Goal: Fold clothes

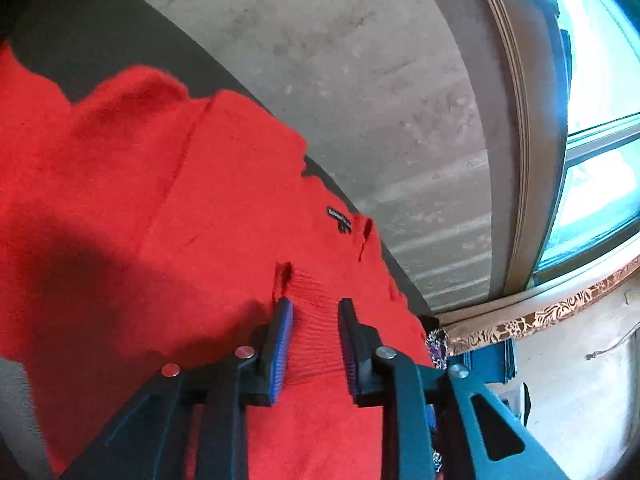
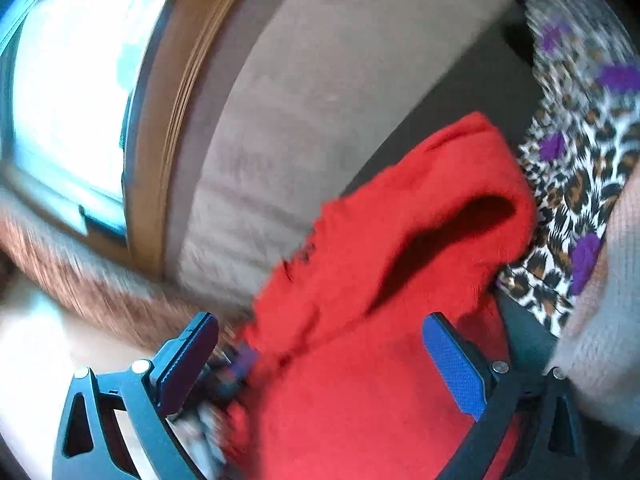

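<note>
A red knit sweater (image 1: 168, 208) lies spread on a dark surface (image 1: 100, 32), with a small black label (image 1: 339, 220) near its neck. My left gripper (image 1: 316, 308) is shut on a ribbed band of the sweater, pinched between its blue pads (image 1: 280, 344). In the right wrist view the same red sweater (image 2: 360, 380) bunches up between the wide-apart fingers of my right gripper (image 2: 320, 328), which is open. That view is blurred.
A grey concrete wall (image 1: 360, 80) stands behind the surface. A window (image 1: 600, 120) with a wooden frame is at the side. A leopard-print garment with purple flowers (image 2: 576, 160) and a pale knit cloth (image 2: 608, 340) lie to the right.
</note>
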A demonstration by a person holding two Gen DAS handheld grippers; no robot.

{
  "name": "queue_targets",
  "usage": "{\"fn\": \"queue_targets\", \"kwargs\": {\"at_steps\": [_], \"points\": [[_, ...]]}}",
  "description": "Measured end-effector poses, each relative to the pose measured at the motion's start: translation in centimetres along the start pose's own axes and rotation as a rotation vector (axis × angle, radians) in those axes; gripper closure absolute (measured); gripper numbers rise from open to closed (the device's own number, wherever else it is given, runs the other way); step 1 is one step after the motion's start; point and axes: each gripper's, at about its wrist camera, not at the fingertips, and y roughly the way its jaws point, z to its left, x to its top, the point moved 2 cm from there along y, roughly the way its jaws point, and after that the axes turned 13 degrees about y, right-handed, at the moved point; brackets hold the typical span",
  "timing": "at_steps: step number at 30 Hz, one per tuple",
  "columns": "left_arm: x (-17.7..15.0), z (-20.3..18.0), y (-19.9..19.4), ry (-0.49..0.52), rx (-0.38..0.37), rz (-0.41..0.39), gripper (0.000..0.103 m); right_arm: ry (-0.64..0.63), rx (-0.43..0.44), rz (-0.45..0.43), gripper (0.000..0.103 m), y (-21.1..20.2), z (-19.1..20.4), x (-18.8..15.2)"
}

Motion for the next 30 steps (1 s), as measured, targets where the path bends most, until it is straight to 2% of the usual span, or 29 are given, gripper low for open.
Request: {"fn": "queue_targets", "kwargs": {"at_steps": [2,7,9,12,15,17,19,22,28,30], "points": [[-0.3,-0.6,0.7,0.033,0.017,0.019,0.072,0.115,0.042,-0.02,0.0,0.0,-0.7,1.3],[-1.0,-1.8,2.2,0.124,0.073,0.071,0.069,0.208,0.09,-0.078,0.0,0.4,-1.2,2.7],[-1.1,-1.8,2.1,0.123,0.078,0.068,0.069,0.231,0.088,-0.098,0.0,0.7,-1.5,3.1],[-0.7,-0.9,0.6,0.069,0.06,0.002,0.068,0.229,0.062,-0.095,0.0,1.7,-1.9,3.1],[-0.3,-0.2,0.2,0.049,0.047,-0.011,0.065,0.177,0.035,-0.095,0.0,1.8,-2.4,2.6],[-0.2,-0.1,0.3,0.049,0.039,-0.007,0.059,0.1,0.023,-0.093,0.0,2.4,-2.0,2.0],[-0.3,-0.5,1.3,0.069,0.055,0.025,0.057,0.01,0.013,-0.091,0.0,2.9,-1.6,1.2],[-0.5,-2.3,2.0,0.173,0.118,0.042,0.057,-0.136,0.005,-0.105,0.0,3.2,-1.1,-0.5],[-0.5,-3.8,4.5,0.212,0.135,0.082,0.058,-0.154,0.02,-0.116,0.0,3.4,-1.4,-0.8],[-0.4,-3.6,4.9,0.19,0.131,0.091,0.059,-0.159,0.021,-0.122,0.0,3.3,-1.4,-0.9]]}}
